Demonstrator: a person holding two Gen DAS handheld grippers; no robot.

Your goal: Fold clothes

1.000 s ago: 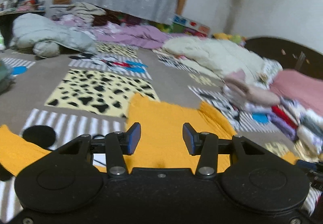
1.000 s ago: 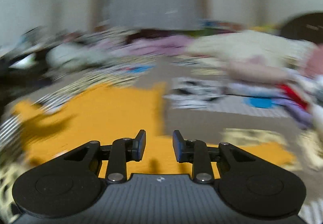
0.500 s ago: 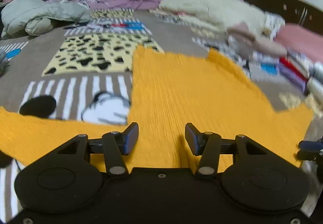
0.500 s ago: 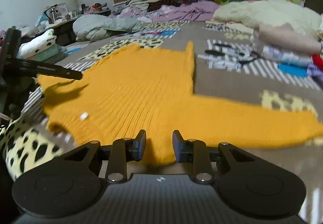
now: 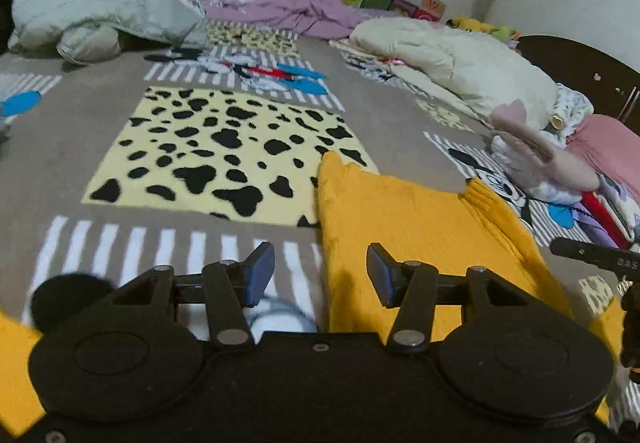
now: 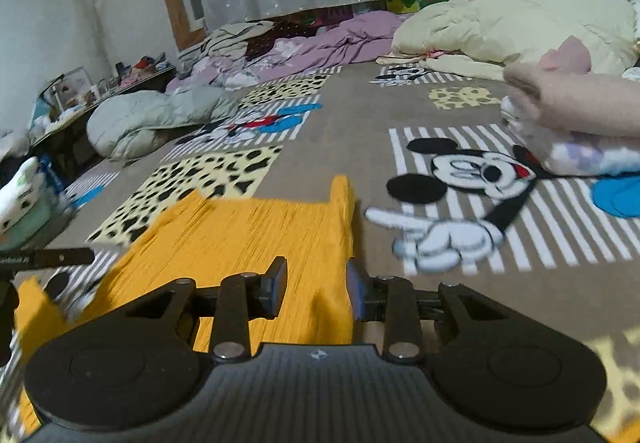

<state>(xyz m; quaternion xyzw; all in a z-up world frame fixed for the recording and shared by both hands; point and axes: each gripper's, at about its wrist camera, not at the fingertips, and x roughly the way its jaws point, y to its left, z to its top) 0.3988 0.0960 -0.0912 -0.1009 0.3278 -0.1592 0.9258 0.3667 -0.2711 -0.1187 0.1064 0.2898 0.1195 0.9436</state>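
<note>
A yellow sweater [image 5: 420, 239] lies spread flat on the patterned bed cover [image 5: 224, 147], its body running straight away from both tools. The left gripper [image 5: 320, 275] hovers wide open and empty over the sweater's left edge, the cloth just ahead of its right finger; the right gripper [image 6: 316, 285] stands partly open, straddling the sweater [image 6: 248, 239] at its right edge, with a fold of cloth between the fingers, not visibly pinched. Each hand looks equally near its own side, ready for a two-sided fold
</note>
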